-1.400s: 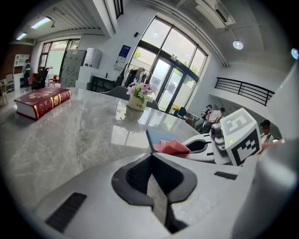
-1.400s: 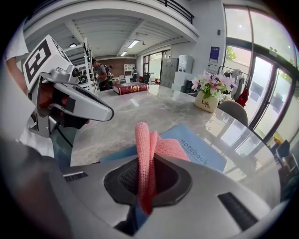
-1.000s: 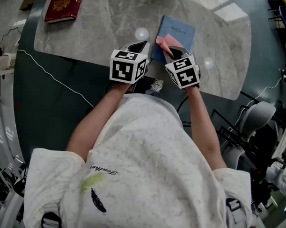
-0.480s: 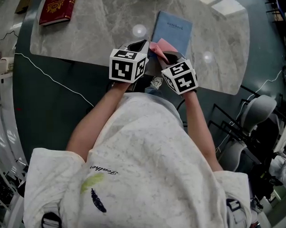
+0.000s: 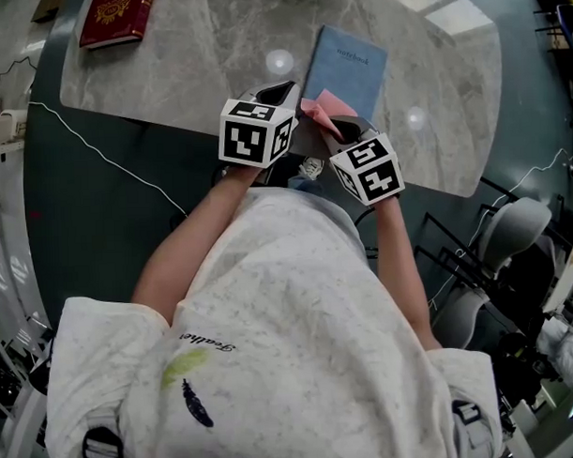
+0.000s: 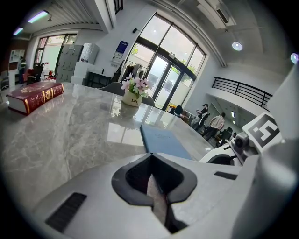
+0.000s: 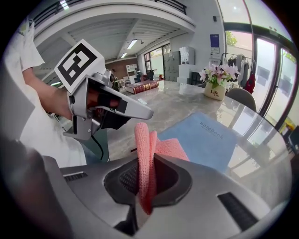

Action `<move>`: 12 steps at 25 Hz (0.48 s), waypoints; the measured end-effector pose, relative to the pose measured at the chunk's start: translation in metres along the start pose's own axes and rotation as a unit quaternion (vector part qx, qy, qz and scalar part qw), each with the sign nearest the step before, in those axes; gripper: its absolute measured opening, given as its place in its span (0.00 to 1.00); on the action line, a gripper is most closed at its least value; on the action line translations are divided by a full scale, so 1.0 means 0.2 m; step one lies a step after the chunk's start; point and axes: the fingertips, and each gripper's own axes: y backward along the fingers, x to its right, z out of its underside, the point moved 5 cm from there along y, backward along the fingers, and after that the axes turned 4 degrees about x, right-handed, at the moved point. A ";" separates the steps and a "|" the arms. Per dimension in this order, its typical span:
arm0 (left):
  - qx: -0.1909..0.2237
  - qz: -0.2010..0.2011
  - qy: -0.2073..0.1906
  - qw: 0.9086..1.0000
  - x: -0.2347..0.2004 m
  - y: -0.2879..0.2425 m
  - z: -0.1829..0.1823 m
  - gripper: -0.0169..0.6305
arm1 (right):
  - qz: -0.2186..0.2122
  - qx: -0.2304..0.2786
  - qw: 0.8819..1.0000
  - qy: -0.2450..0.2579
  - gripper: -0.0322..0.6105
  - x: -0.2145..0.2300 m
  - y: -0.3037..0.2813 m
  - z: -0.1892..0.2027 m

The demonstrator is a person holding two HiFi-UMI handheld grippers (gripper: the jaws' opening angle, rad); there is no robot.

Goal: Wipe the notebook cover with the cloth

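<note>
While right gripper [image 5: 337, 124] pinches cloth [image 5: 327, 103] by notebook [image 5: 352, 65] — left gripper [image 5: 281, 90] seems closed.

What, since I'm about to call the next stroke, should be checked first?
1. Cloth gripped: ok, right gripper is shut on it.
2. Cloth over notebook: ok, at its near edge.
3. Nothing else on notebook: ok.
4. Notebook closed and flat: ok.
5. Notebook steadied: not ok, left gripper is shut, empty, beside it.
</note>
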 end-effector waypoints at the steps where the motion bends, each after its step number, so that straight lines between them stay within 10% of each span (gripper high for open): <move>1: 0.001 -0.001 0.000 1.000 0.00 0.00 0.00 0.04 | 0.006 0.002 1.000 0.008 0.07 0.01 0.02 -0.02; 12: 0.015 -0.024 0.020 0.999 -0.05 0.03 -0.03 0.04 | 0.071 0.083 0.994 0.031 0.07 0.35 0.25 -0.34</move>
